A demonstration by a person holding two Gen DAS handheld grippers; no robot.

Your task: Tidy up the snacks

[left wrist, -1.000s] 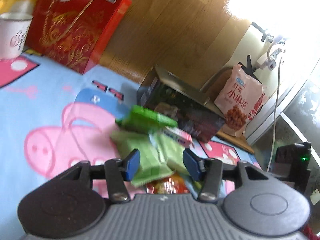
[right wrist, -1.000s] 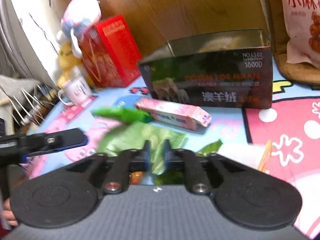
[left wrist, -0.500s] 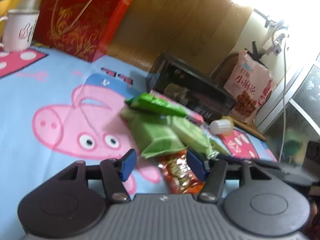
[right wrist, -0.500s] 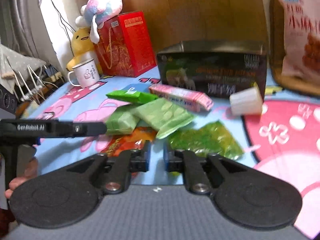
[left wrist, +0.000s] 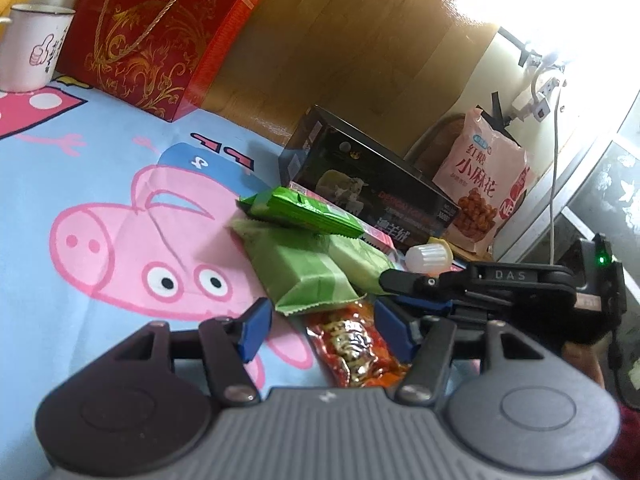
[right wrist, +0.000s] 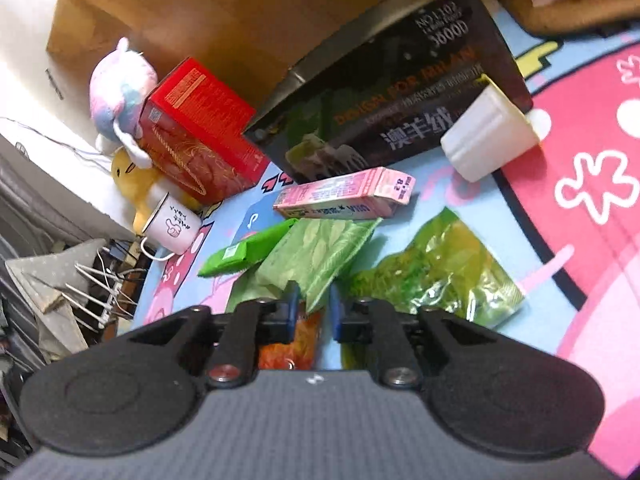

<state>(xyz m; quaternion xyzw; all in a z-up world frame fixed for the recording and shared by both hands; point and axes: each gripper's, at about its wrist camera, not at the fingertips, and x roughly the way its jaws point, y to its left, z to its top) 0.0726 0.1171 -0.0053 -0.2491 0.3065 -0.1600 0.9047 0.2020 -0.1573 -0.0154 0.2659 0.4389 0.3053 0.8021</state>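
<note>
A snack pile lies on the cartoon mat: a bright green bar point(left wrist: 304, 214) atop pale green packets point(left wrist: 298, 270), a red-orange packet point(left wrist: 354, 350), a pink box point(right wrist: 344, 198), a clear green bag point(right wrist: 440, 276) and a white cup point(right wrist: 488, 134). My left gripper point(left wrist: 326, 330) is open, its pads either side of the red-orange packet's near end and just short of the pale green packet. My right gripper point(right wrist: 312, 310) is nearly shut, with a narrow gap at the corner of a pale green packet point(right wrist: 320, 252); whether it grips it is unclear. It also shows in the left wrist view point(left wrist: 404, 280).
A dark open box point(right wrist: 384, 92) stands behind the pile. A red gift box point(left wrist: 152, 36), a white mug point(left wrist: 34, 52) and plush toys point(right wrist: 120, 92) stand at the back left. A pink snack bag point(left wrist: 482, 184) leans at the back right.
Both grippers have moved in closer to the pile. The right gripper has tilted and dropped low over the pale green packet; its jaws stay nearly shut. The left stays open.
</note>
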